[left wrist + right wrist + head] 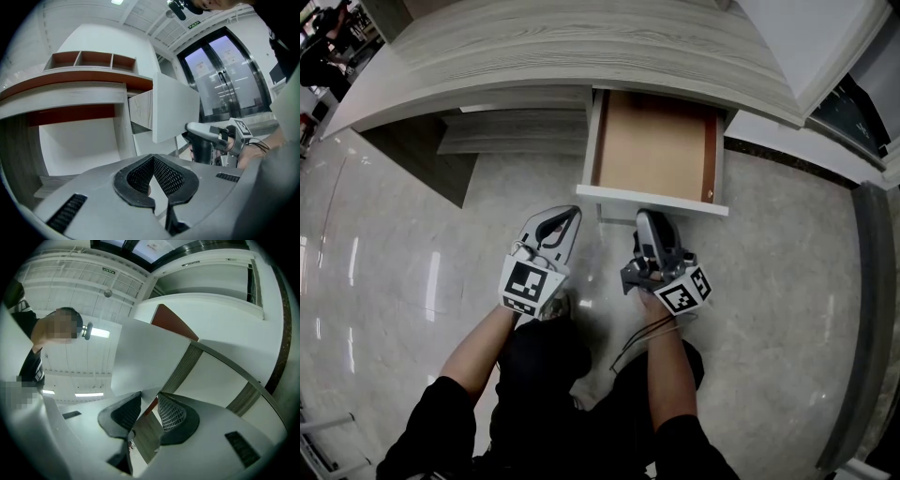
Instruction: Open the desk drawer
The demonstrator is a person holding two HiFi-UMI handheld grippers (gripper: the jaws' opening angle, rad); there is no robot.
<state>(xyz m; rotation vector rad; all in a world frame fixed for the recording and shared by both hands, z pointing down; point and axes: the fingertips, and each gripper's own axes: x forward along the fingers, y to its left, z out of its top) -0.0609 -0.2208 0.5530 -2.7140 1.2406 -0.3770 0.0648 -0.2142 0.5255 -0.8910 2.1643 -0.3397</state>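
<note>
The desk drawer (652,199) stands pulled out from under the grey wood-grain desk top (581,47), and its tan inside is bare. My right gripper (647,217) points up at the lower edge of the white drawer front (145,362). In the right gripper view that edge runs between the pads, with the right gripper (149,401) shut on it. My left gripper (567,214) hangs left of the drawer above the floor, its tips (153,159) together and nothing in them. The left gripper view shows the drawer front (176,110) and the right gripper (201,133) from the side.
A shelf (511,131) sits under the desk, left of the drawer. Polished marble floor (403,272) lies all around. A dark floor strip (862,319) runs along the right. My legs and feet are below the grippers. Glass doors (225,75) stand beyond.
</note>
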